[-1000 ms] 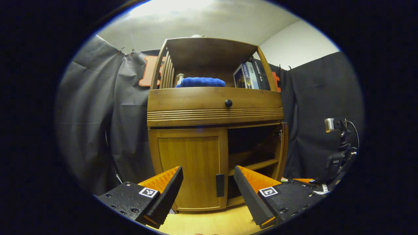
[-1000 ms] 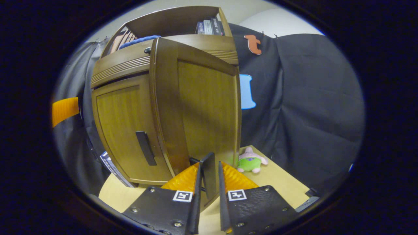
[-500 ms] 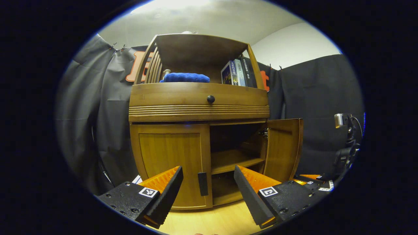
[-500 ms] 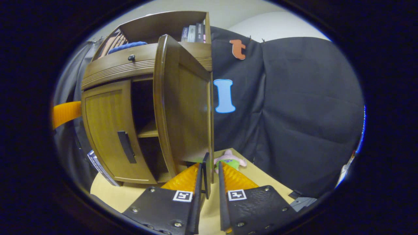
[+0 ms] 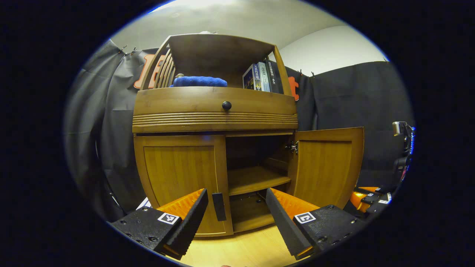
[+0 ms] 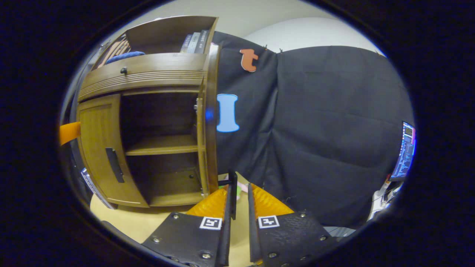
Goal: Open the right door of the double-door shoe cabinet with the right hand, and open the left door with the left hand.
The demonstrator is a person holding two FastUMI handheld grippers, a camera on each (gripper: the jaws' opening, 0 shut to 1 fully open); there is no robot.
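The wooden shoe cabinet (image 5: 215,118) stands close ahead on a light tabletop. Its left door (image 5: 180,174) is closed, with a black handle (image 5: 219,206) low on its right edge. My left gripper (image 5: 236,196) is open just in front of that handle, touching nothing. The right door (image 5: 326,163) is swung wide open. In the right gripper view that door (image 6: 212,111) shows edge-on, and my right gripper (image 6: 238,189) is shut on its black handle (image 6: 233,181). The right gripper (image 5: 367,196) is also seen below the open door.
An inner shelf (image 5: 256,178) shows in the open half. A drawer with a black knob (image 5: 226,105) sits above the doors, under a blue towel (image 5: 198,81) and books (image 5: 259,77). A small camera on a stand (image 5: 400,129) is at the right, and a lit screen (image 6: 404,150).
The right gripper has pulled the right door from half open to wide open. The left gripper has shifted right, so the left door's handle now lies between its open fingers.
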